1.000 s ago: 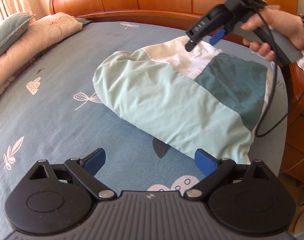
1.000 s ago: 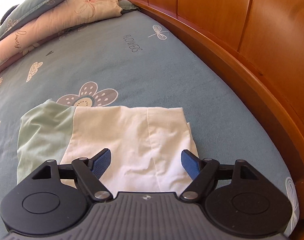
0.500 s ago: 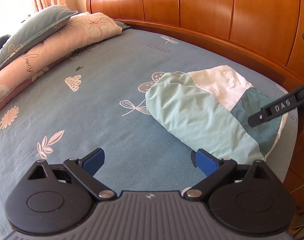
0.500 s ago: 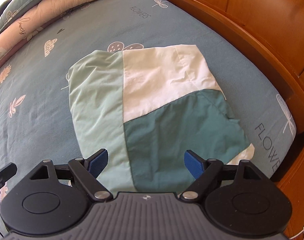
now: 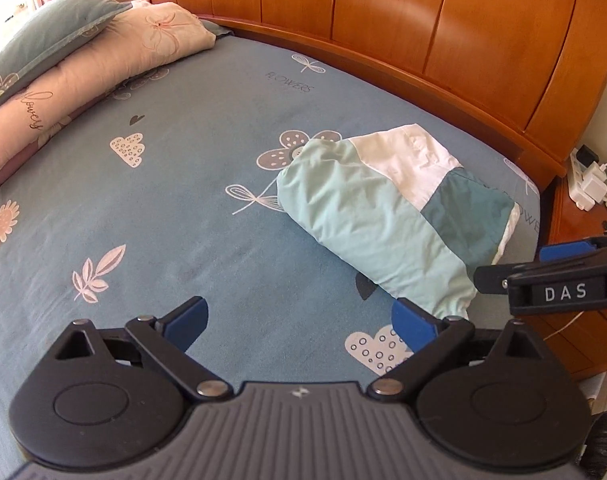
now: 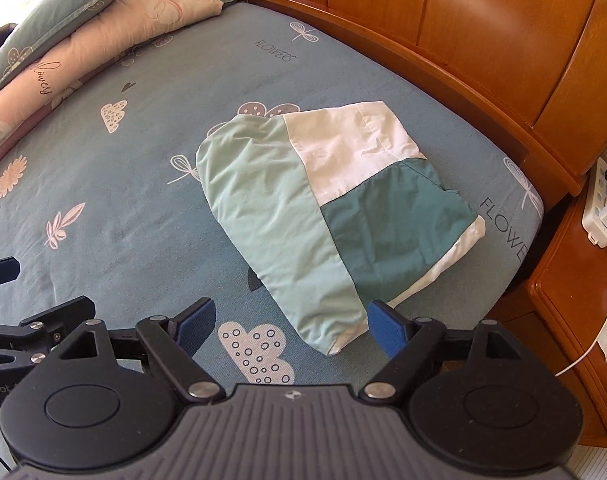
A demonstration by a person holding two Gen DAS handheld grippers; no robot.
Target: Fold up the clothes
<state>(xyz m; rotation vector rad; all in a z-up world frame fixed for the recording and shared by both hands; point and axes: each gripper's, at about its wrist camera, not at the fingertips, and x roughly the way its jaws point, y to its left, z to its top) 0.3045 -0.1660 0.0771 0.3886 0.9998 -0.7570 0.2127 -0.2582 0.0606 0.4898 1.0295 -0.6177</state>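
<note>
My left gripper (image 5: pixel 299 322) is wide open with nothing between its pads and hangs over the bare sheet (image 5: pixel 175 220), beside the near end of the garment (image 5: pixel 367 216). My right gripper (image 6: pixel 291 326) is also wide open and empty, above the garment's near corner without touching it. I judge that the fold is finished, so the step now is only to take both grippers away cleanly: I should lift them straight up and keep the pads off the cloth, because a pad catching the loose near edge could pull the top layer open (thin fabric slides easily). The garment lies on the right part of the bed, near the wooden headboard (image 5: pixel 443 28) and the bed's corner. It is a compact, rounded packet in three colours: pale mint on the left, white at the far side, dark teal on the right. A white under-layer shows along its right edge, and the surface has soft wrinkles.
</note>
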